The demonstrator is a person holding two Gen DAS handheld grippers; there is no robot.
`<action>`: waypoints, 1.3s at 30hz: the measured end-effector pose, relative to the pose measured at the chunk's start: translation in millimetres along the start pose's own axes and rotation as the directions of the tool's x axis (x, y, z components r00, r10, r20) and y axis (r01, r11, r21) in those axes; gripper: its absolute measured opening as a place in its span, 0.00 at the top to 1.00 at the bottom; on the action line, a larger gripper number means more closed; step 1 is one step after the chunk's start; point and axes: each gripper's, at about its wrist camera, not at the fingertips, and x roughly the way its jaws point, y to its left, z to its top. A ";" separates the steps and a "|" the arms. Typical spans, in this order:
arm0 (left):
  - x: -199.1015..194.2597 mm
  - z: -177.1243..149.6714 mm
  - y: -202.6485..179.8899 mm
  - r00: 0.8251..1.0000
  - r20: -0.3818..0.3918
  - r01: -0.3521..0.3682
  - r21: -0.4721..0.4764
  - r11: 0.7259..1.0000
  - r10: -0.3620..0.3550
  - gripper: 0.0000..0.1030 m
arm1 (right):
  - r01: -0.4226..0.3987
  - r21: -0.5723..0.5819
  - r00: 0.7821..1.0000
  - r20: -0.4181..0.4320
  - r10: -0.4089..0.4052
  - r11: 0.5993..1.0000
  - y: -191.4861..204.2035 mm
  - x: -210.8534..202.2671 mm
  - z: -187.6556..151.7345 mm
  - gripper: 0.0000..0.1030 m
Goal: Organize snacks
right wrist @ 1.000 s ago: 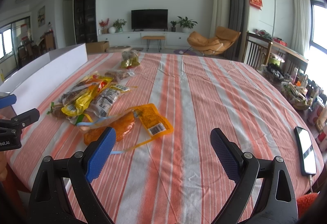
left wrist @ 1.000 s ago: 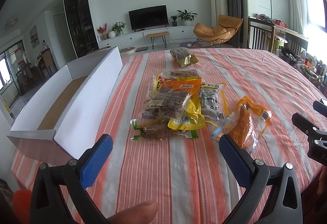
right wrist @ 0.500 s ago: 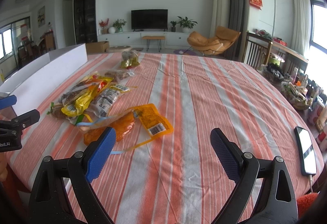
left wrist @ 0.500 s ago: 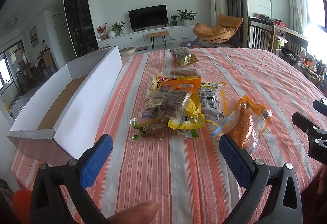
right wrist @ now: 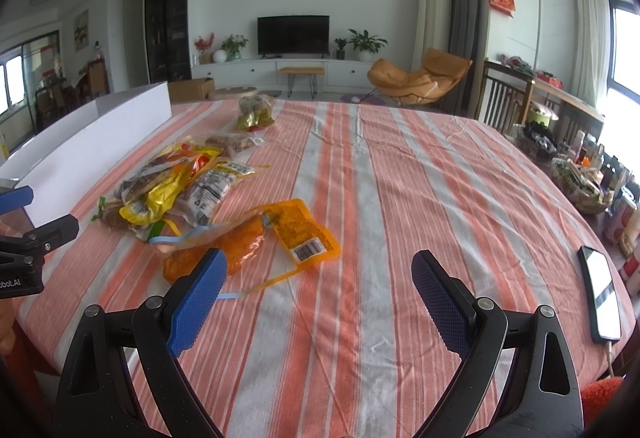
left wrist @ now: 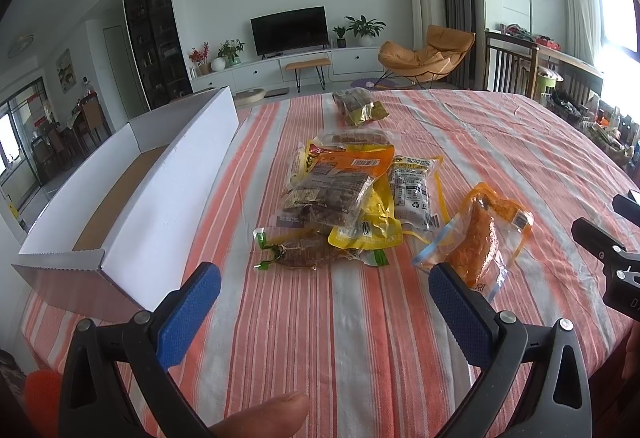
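Two grippers hover low over the near edge of a striped tablecloth (right wrist: pixel 360 198), each with its blue-padded fingers spread wide and nothing between them. The left gripper (left wrist: pixel 324 302) sits at the near left of the table, with a fingertip of the person's hand (left wrist: pixel 264 414) showing at the bottom of its view. The right gripper (right wrist: pixel 320 294) sits further right, and its view catches the left gripper's black frame at the left edge.

Just beyond the right gripper's left pad lies an orange snack pouch (right wrist: pixel 256 238), flat on the cloth, with a barcode label facing up; in the left wrist view the same pouch (left wrist: pixel 480 234) lies just past the left gripper's right pad. A little further off sits a loose pile of snack packets (left wrist: pixel 344 198): a green-trimmed packet (left wrist: pixel 300 254) nearest, a yellow one (left wrist: pixel 372 226) partly under a clear packet of brown pieces (left wrist: pixel 328 194), and a white-labelled packet (left wrist: pixel 412 186) touching the pile on its right. Along the left edge of the table stands a long white cardboard box (left wrist: pixel 168 182), open at the top, near the pile but apart from it. Further back a single gold-green bag (left wrist: pixel 360 106) lies alone. A phone (right wrist: pixel 600 290) rests at the table's right edge.
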 end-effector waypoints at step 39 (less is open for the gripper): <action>4.2 2.0 3.3 1.000 0.016 0.002 -0.004 1.000 -0.002 0.00 | -0.010 -0.002 0.999 -0.033 0.010 1.000 1.5 8.6 -3.2 0.07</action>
